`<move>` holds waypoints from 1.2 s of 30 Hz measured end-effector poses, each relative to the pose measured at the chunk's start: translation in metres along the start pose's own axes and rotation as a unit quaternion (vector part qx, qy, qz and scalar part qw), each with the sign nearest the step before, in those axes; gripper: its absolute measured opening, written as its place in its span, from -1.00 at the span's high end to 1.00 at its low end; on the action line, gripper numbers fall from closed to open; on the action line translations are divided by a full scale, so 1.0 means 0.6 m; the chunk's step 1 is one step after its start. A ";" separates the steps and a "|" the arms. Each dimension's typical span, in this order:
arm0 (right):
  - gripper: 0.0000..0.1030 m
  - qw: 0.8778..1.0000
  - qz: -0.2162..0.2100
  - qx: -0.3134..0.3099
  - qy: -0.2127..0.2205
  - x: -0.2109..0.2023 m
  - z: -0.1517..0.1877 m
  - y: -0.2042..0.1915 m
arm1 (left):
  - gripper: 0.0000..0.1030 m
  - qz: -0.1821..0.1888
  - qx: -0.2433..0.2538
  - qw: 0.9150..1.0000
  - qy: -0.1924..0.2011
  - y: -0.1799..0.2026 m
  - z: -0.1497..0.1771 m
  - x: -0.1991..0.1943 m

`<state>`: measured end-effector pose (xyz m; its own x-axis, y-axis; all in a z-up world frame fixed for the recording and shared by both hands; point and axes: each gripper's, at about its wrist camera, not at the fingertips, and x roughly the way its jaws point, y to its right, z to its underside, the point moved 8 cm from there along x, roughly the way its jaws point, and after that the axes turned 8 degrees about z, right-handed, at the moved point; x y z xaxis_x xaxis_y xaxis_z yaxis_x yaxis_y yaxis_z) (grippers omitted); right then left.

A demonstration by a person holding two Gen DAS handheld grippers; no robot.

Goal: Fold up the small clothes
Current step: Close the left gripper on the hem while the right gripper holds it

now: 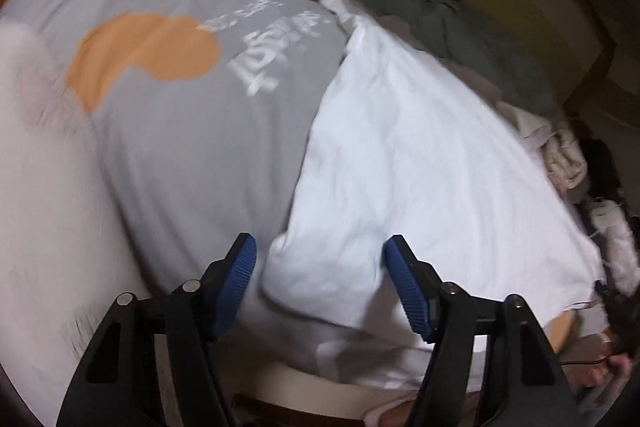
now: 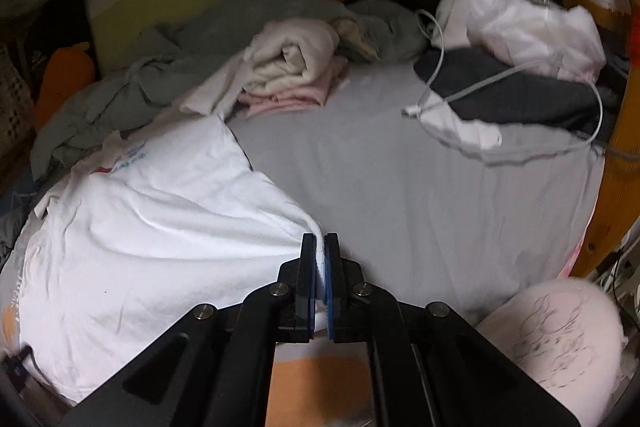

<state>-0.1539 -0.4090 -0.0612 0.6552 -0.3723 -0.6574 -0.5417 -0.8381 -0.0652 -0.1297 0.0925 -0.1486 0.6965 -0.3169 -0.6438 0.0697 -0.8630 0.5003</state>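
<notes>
Right tongs (image 2: 320, 247) clamped on white shirt (image 2: 160, 235) corner, prob. to drag it flat on bed (image 2: 400, 187); left tongs (image 1: 320, 255) wide open w/ nothing held.

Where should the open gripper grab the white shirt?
Grip the near corner of the white shirt, coming from its bedsheet-side edge. That corner lies between the open left gripper fingers, and the right gripper already pinches another edge.

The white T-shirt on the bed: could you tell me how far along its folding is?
Done: nothing looks folded; the white T-shirt lies spread, wrinkled, on the grey bedsheet. In hand: the right claw pinches one edge; the left claw hovers open over it. Left: all folds, plus the heaped clothes behind.
</notes>
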 end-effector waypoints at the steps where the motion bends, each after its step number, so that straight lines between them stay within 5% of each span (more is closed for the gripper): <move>1: 0.95 1.000 -0.002 0.002 0.000 0.000 0.001 0.001 | -0.11 0.003 -0.011 1.000 0.013 0.000 0.001 -0.004; 2: 0.95 1.000 -0.004 0.003 0.003 -0.001 -0.002 0.000 | 0.07 0.006 -0.022 0.999 0.025 -0.001 -0.001 -0.007; 4: 0.95 1.000 -0.006 -0.001 0.007 -0.005 0.001 0.000 | 0.88 0.030 -0.027 0.998 0.045 0.006 -0.008 -0.017; 9: 0.95 0.999 -0.026 0.004 0.037 -0.033 -0.009 -0.001 | 0.87 -0.011 0.073 0.984 0.160 0.080 -0.058 -0.122; 15: 0.95 0.991 -0.058 0.045 0.108 -0.142 -0.034 0.010 | 0.87 -0.017 0.042 0.968 0.245 0.086 -0.126 -0.271; 21: 0.95 0.996 -0.060 0.012 0.066 -0.139 0.014 -0.008 | 0.87 -0.085 0.072 0.971 0.211 0.060 -0.104 -0.257; 26: 0.95 0.995 -0.083 0.049 0.018 -0.100 0.037 -0.009 | 0.87 -0.099 0.063 0.975 0.186 0.055 -0.116 -0.222; 29: 0.95 0.996 -0.082 0.019 0.026 -0.087 -0.001 -0.036 | 0.87 -0.107 0.076 0.977 0.171 0.071 -0.153 -0.204; 33: 0.95 0.996 -0.088 -0.013 0.002 0.004 -0.095 -0.107 | 0.84 -0.103 0.051 0.989 0.093 0.077 -0.265 -0.073; 36: 0.95 0.998 -0.056 -0.024 -0.011 0.103 -0.161 -0.152 | 0.54 -0.132 0.069 0.988 0.043 0.067 -0.318 0.029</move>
<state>-0.0133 -0.3943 -0.0234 0.6987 -0.2671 -0.6637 -0.4389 -0.8926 -0.1028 0.0213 0.1271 -0.0292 0.7250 -0.0448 -0.6873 0.1628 -0.9585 0.2342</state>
